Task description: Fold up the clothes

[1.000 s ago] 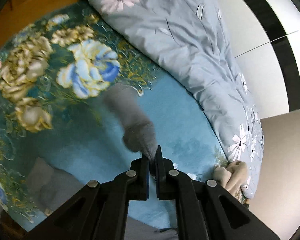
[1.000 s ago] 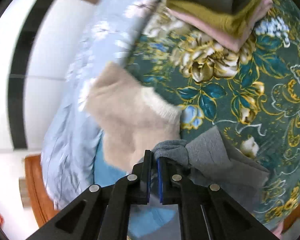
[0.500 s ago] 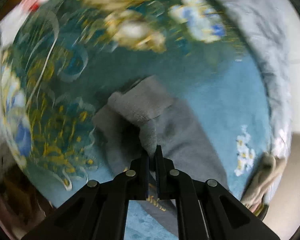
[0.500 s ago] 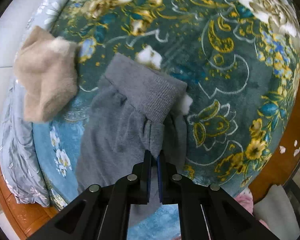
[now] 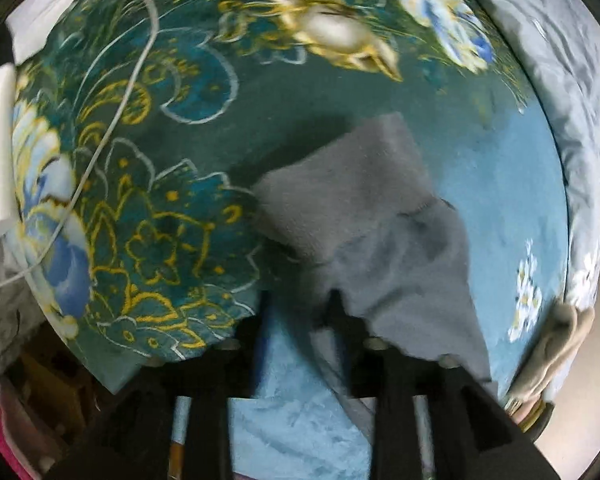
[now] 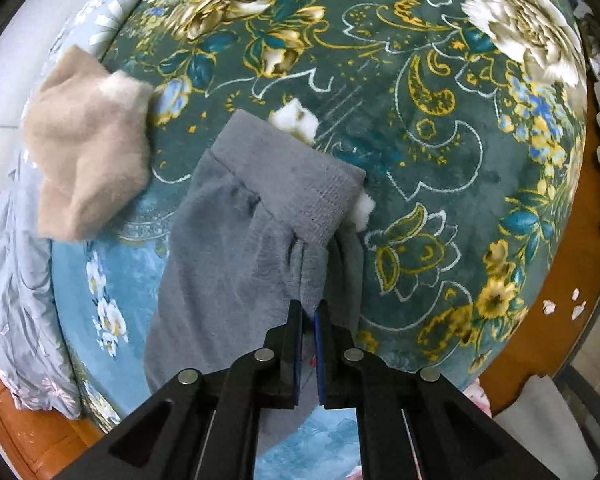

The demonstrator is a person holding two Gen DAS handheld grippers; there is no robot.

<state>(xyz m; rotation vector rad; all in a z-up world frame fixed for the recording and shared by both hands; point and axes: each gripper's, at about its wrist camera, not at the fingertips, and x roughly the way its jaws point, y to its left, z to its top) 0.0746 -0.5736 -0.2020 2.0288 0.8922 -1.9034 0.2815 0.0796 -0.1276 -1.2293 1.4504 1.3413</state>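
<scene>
Left wrist view, left to right: white cable (image 5: pixel 112 120) runs across the teal floral blanket (image 5: pixel 148 168). Grey garment (image 5: pixel 380 232) lies at centre, folded cuff end toward the top, body trailing down to the right. Left gripper (image 5: pixel 298 308) is spread wide; the fingers (image 5: pixel 256 336) are motion-blurred, one over bare blanket, the other at the garment's lower edge. No cloth pinched between them. Beige garment (image 5: pixel 556 344) sits at the blanket's far right edge, beside the grey-blue quilt (image 5: pixel 556 80).

Right wrist view, left to right: quilt (image 6: pixel 16 280) along the left margin, then beige garment (image 6: pixel 84 148) on the blanket (image 6: pixel 440 160), just beside the grey garment (image 6: pixel 236 248). Ribbed cuff (image 6: pixel 300 176) angles across its upper end. Right gripper (image 6: pixel 308 312) is nearly closed, a narrow gap left, a fold of grey cloth nipped at the tips. Wooden bed frame (image 6: pixel 540 340) shows at right.
</scene>
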